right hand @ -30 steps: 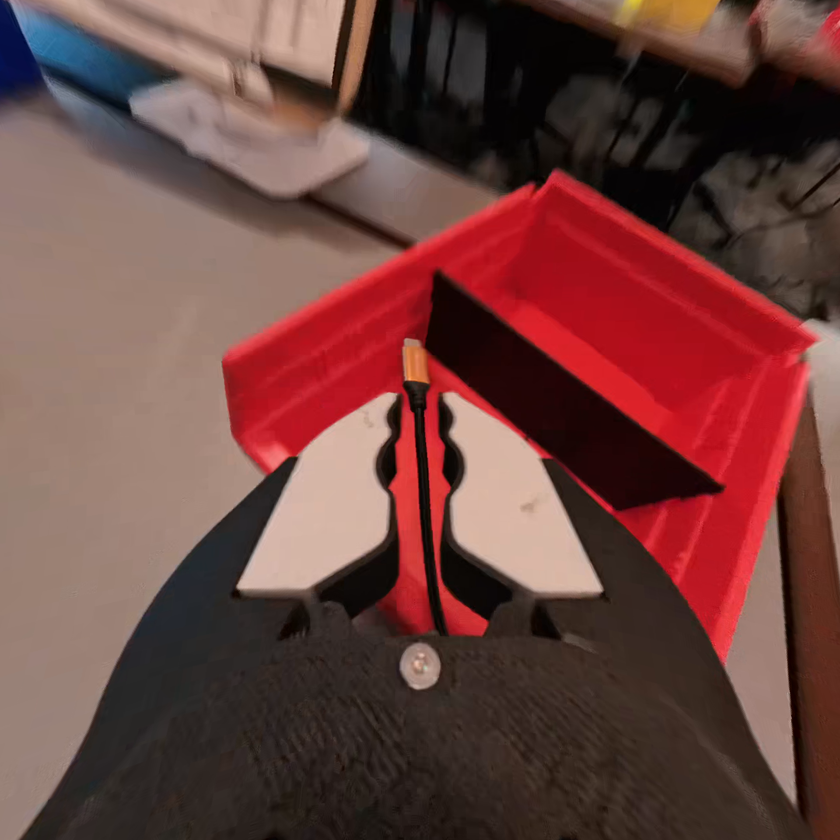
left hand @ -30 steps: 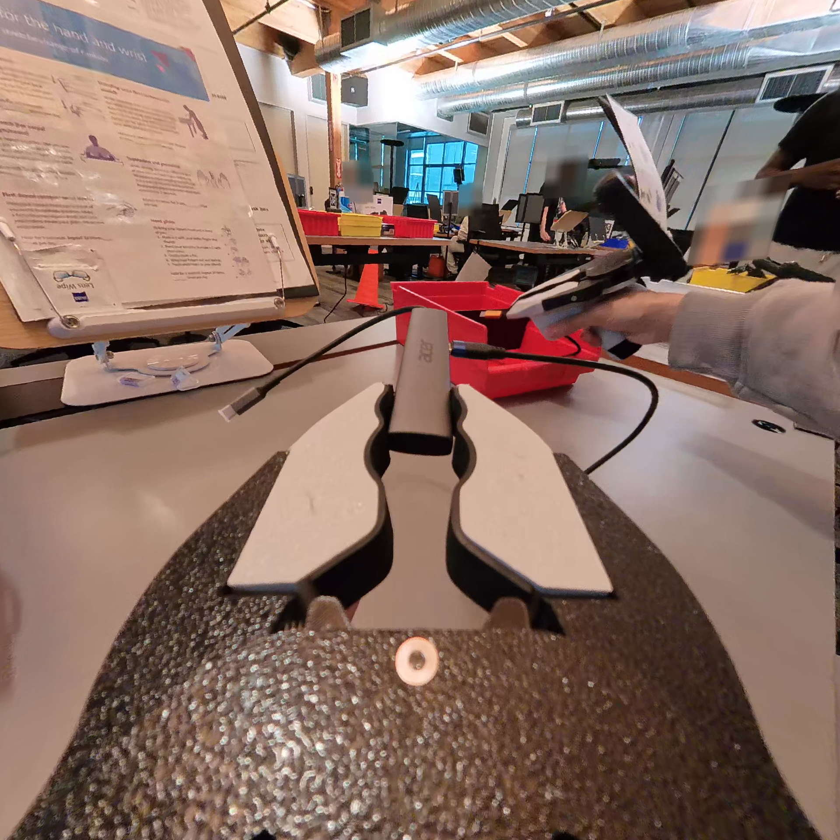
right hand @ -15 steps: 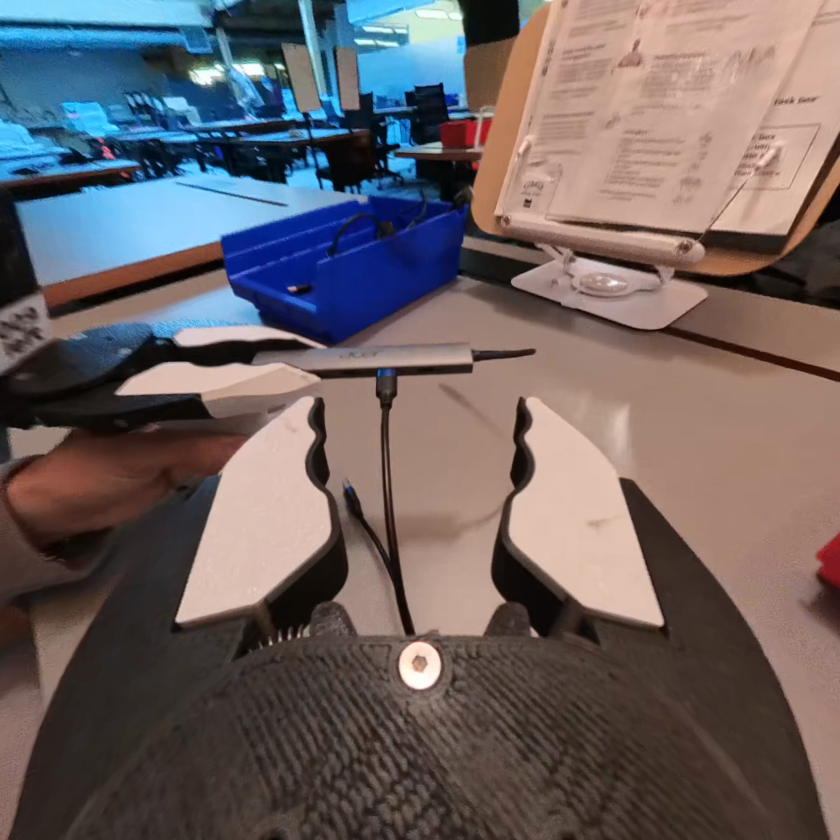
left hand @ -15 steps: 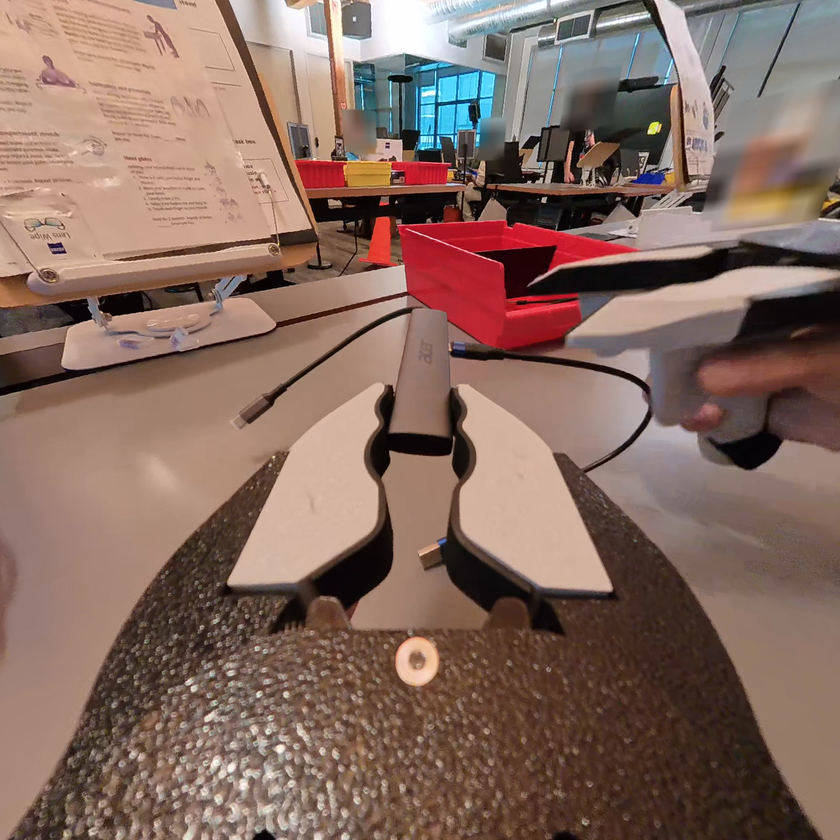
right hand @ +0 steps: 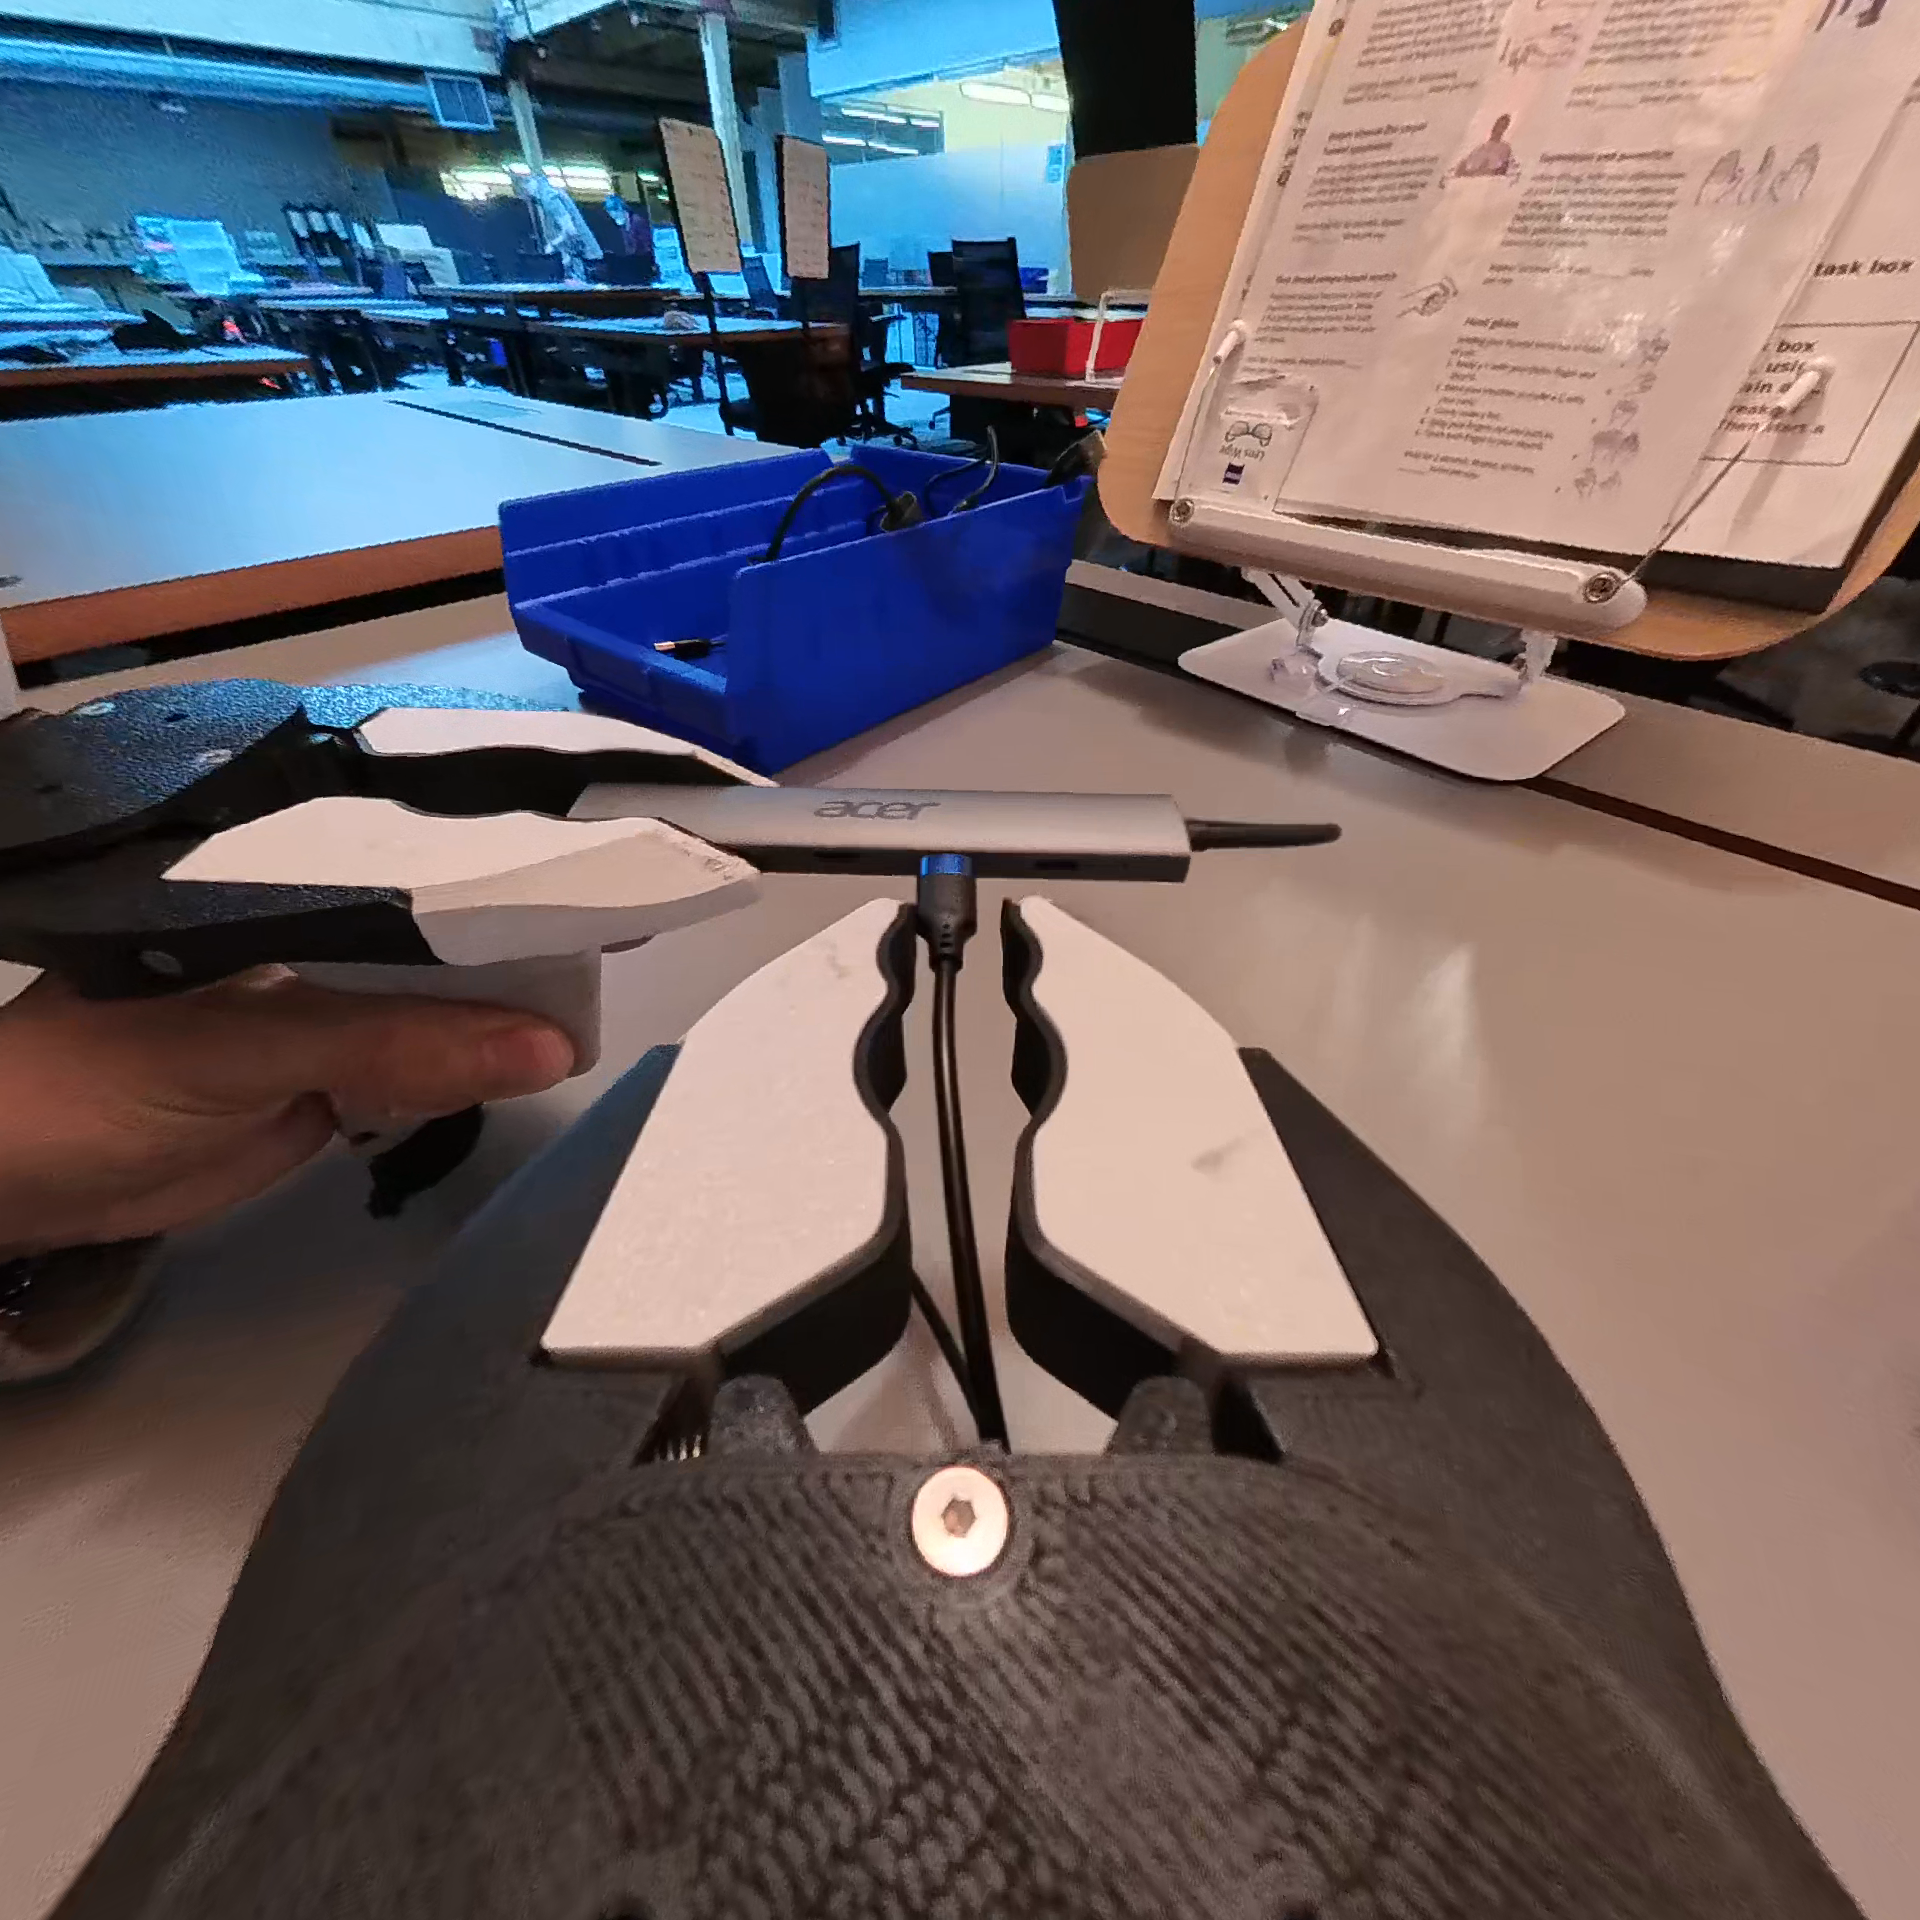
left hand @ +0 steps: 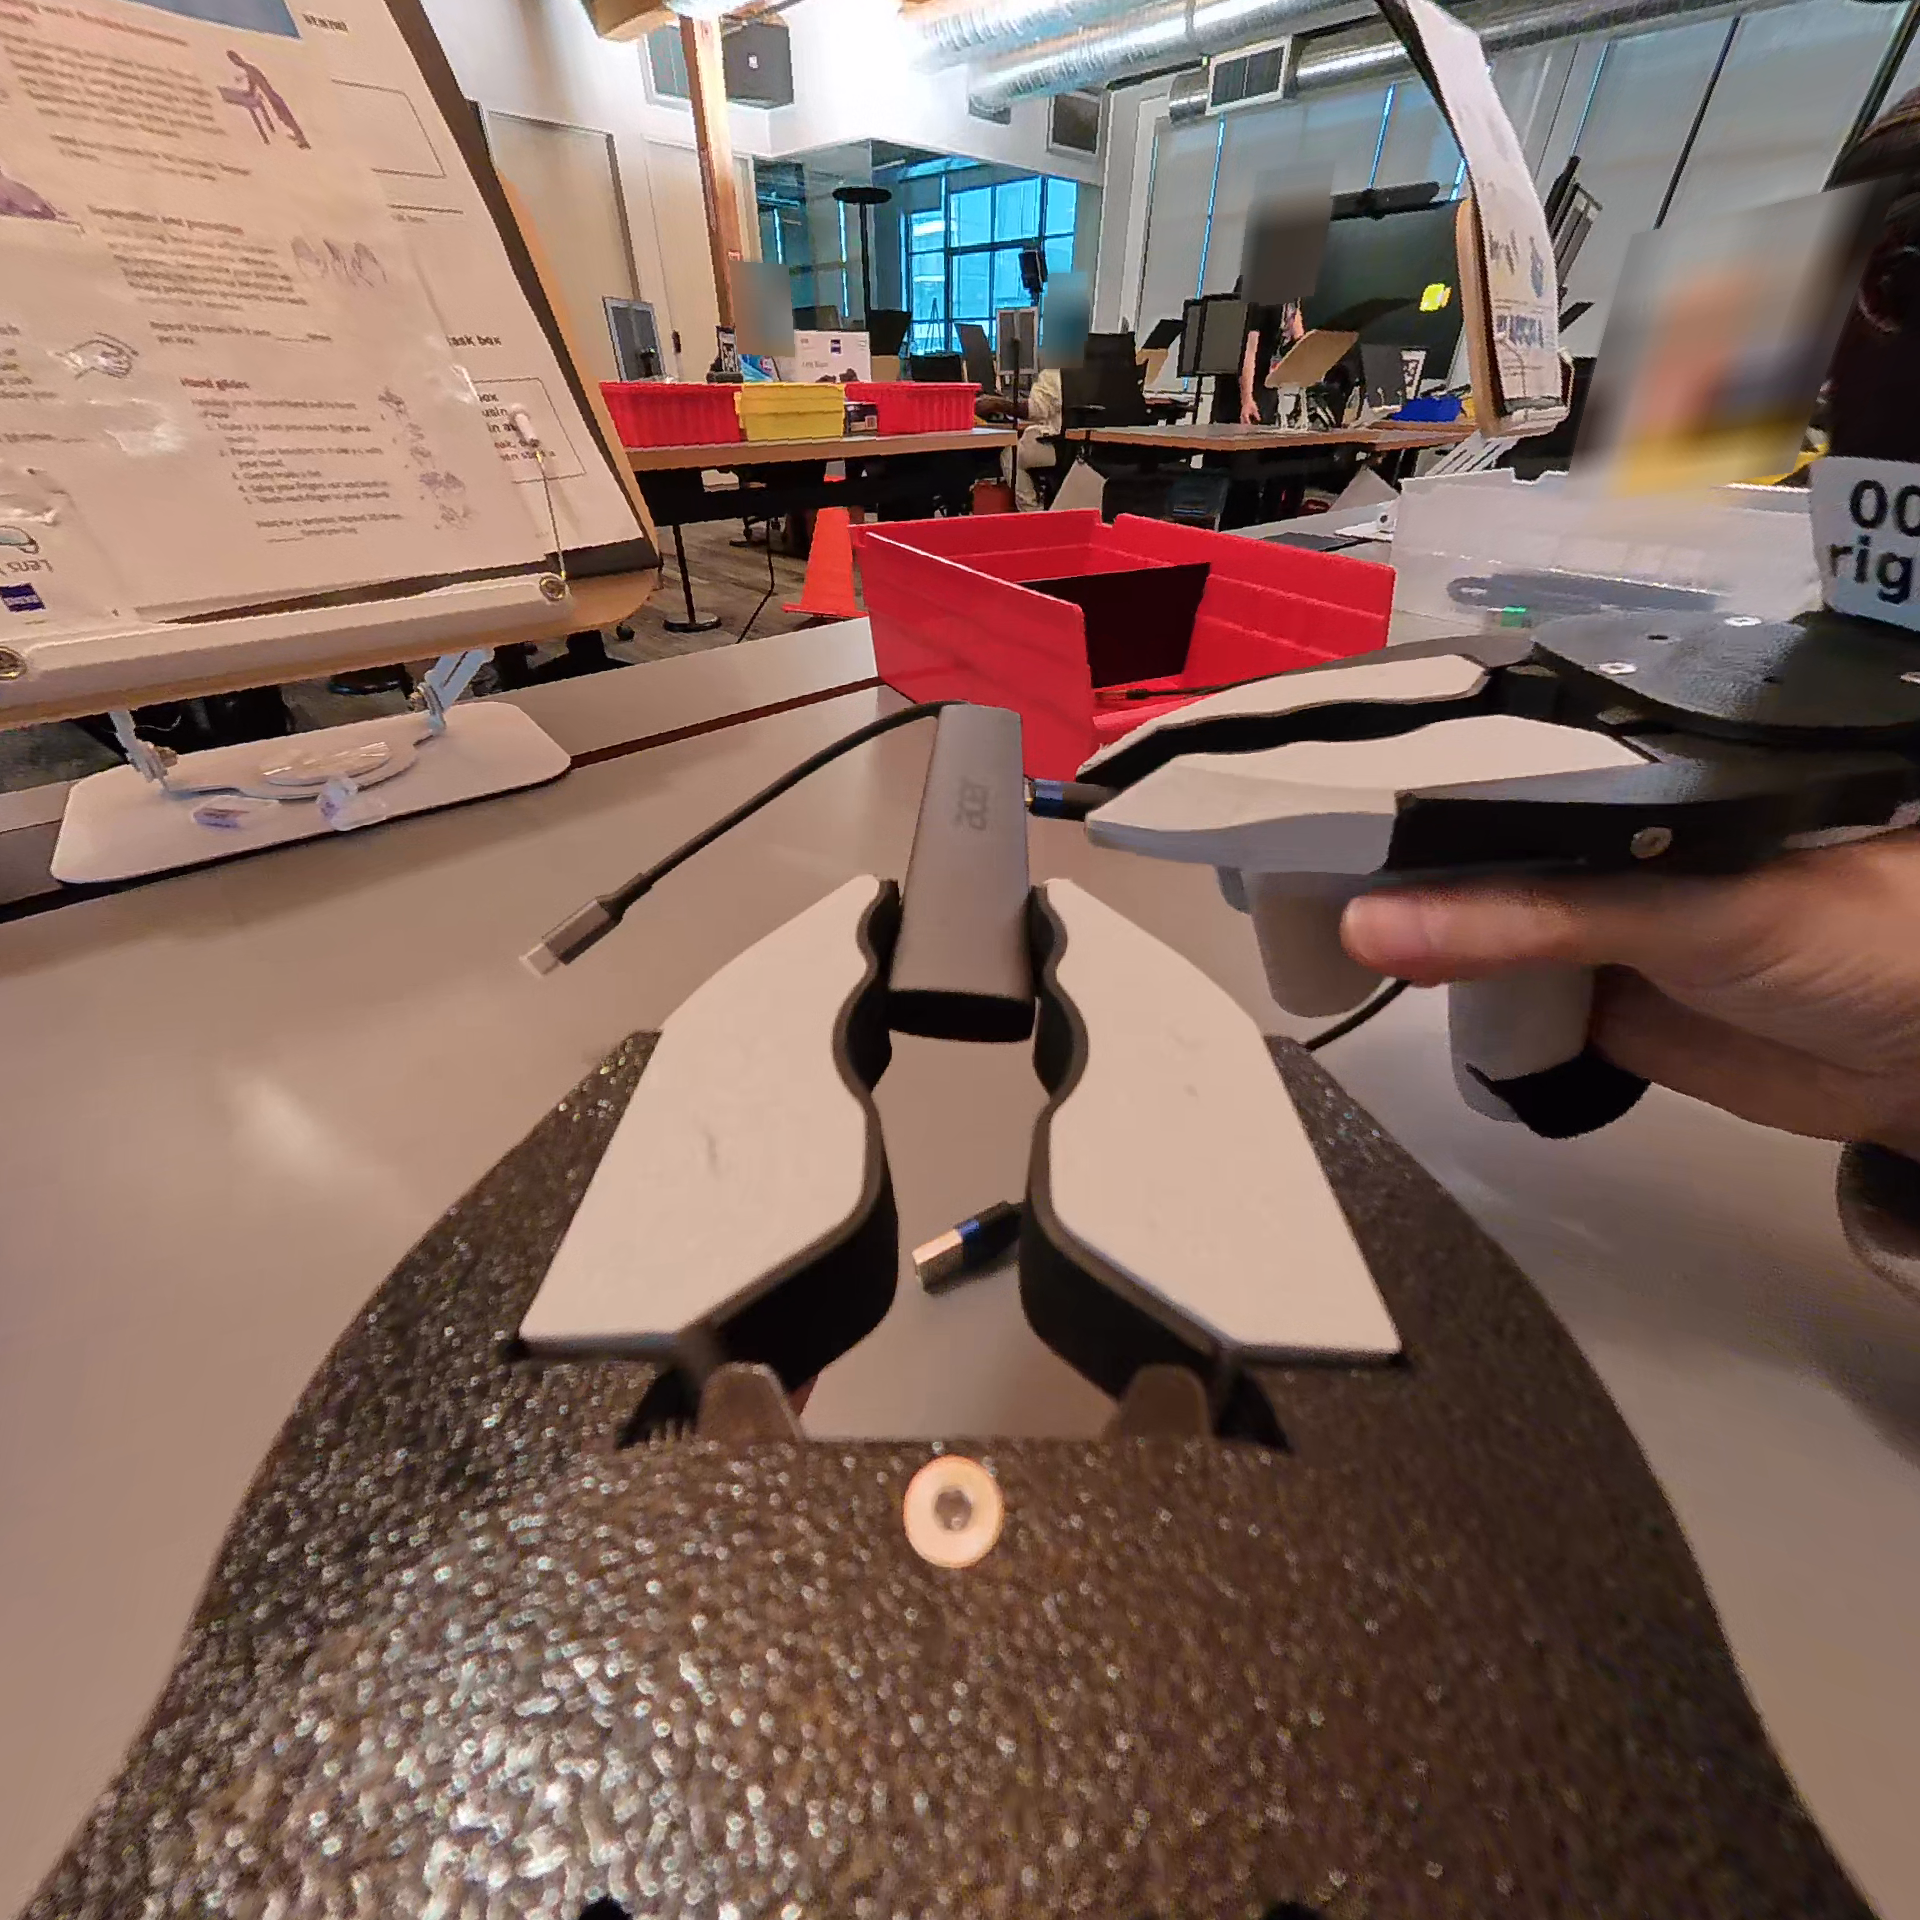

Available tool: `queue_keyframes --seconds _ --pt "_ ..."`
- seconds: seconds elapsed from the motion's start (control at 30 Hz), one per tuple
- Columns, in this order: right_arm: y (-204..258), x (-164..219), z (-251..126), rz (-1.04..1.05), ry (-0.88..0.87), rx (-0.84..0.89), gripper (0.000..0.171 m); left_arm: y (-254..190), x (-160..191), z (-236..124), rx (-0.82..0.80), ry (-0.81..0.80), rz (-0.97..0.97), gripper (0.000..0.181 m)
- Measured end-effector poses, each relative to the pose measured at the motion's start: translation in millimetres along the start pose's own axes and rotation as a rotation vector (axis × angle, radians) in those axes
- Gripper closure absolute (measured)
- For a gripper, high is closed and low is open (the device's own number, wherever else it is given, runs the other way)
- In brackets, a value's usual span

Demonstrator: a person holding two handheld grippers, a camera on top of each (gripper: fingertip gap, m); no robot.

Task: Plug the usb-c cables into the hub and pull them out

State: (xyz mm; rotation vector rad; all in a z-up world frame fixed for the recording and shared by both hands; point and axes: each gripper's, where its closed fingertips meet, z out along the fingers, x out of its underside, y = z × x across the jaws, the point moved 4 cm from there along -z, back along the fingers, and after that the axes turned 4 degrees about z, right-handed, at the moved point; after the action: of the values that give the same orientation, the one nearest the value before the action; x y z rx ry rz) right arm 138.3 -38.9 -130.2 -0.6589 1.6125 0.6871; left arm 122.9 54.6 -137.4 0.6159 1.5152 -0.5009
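Note:
My left gripper (left hand: 961, 904) is shut on one end of the grey hub (left hand: 966, 831) and holds it level above the table. The hub's own lead (left hand: 727, 831) hangs off its far end. A black usb-c cable (right hand: 951, 1091) is plugged into the hub's side port (right hand: 943, 868). My right gripper (right hand: 951, 914) is shut on this cable just behind its plug. In the left wrist view it (left hand: 1086, 798) comes in from the right. The cable's loose end (left hand: 961, 1247) lies on the table under my left fingers.
A red bin (left hand: 966, 623) with a black divider stands behind the hub. A blue bin (right hand: 790, 623) with cables stands at the far left in the right wrist view. A document stand (left hand: 312, 769) sits at the table's back edge. The left gripper's tips are roughly 5 cm from the right gripper's.
My right gripper left the red bin, where it was shut on another cable, and swung over to the hub. Its fingers went from wide open to shut on the plugged cable. The left gripper holds still.

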Motion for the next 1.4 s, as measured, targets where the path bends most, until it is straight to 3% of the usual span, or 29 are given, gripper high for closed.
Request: queue_keyframes --seconds 0.4,0.73,0.93,1.03,1.07,1.1,1.17,1.2,1.27,1.4 --pt "4 -5 4 0.017 -0.025 -0.007 0.16 -1 -2 -1 0.014 -0.018 -0.001 0.158" --pt "5 0 9 -0.006 0.1 0.025 0.16 2 0 -1 0.004 -0.016 0.017 0.158" --pt "8 2 9 0.026 0.093 0.018 0.16 -1 -4 -5 -0.067 -0.012 0.27 0.158" --pt "9 -3 9 0.058 0.096 0.012 0.16 -1 -8 -7 -0.082 -0.03 0.283 0.158" --pt "11 -4 9 0.044 0.108 0.017 0.16 3 -9 -8 -0.096 -0.034 0.273 0.158" --pt "13 1 5 0.001 0.167 0.013 0.16 27 -12 -16 -0.251 -0.032 0.251 0.158" --pt "8 7 -13 -0.029 0.18 0.055 0.16 83 -18 -36 -0.332 -0.064 0.05 0.158" --pt "7 -6 -22 0.081 0.07 0.029 0.16 94 -25 -42 -0.289 -0.124 -0.052 0.158" --pt "-7 -37 -33 0.162 -0.091 0.048 0.16 70 -39 -38 -0.188 -0.178 -0.001 0.158" --pt "-22 -92 -45 -0.121 -0.004 0.068 0.16 11 -55 -28 -0.006 -0.21 0.074 0.158"
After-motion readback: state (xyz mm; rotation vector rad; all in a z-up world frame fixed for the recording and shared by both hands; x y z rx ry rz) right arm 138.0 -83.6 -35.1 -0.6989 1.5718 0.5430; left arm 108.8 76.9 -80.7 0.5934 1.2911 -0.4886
